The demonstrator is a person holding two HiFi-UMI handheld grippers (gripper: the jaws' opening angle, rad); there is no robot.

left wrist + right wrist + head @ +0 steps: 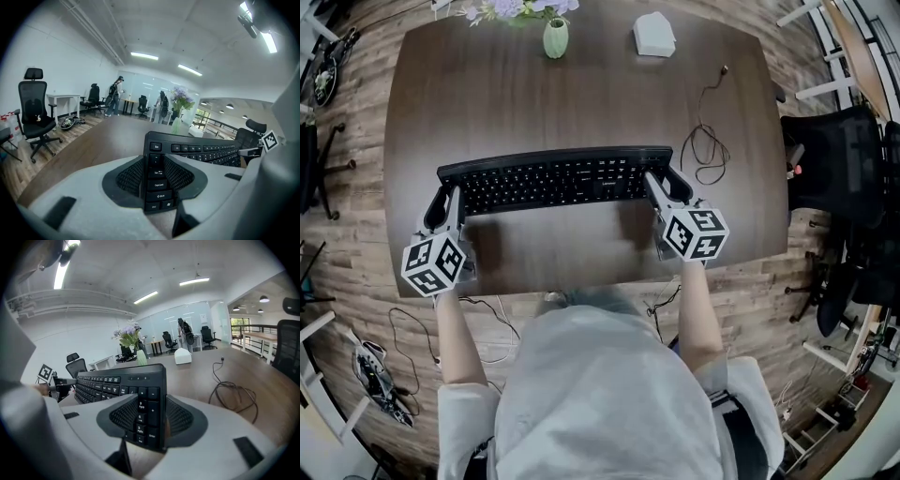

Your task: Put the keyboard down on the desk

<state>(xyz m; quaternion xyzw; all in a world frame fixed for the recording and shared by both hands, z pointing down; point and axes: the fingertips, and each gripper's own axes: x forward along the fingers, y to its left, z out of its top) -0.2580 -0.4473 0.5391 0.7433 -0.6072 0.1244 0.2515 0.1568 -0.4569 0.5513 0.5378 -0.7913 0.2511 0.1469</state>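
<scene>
- The black keyboard (pixel 551 178) hangs lengthwise across the middle of the dark wood-grain worktop (pixel 581 103), keys up. Shadows under its ends suggest it is just clear of the surface, though contact cannot be ruled out.
- The left gripper (pixel 450 202) pinches the keyboard's left end, its ribbed black fingers (pixel 129 176) closed on either side of the Ctrl-to-Esc column.
- The right gripper (pixel 661 187) clamps the numpad end the same way, fingers (pixel 180 418) pressed against it.
- Likely handling: a long, flat, rigid plastic slab, fairly light. The smooth casing could slip, so hold at both ends and keep them level.
- The keycaps are matte and the top edge gently curved.
- Beyond it, well apart, stand a pale green vase (pixel 555 37) and a white box (pixel 654 34), while a thin looped cable (pixel 705 150) lies to the right.
</scene>
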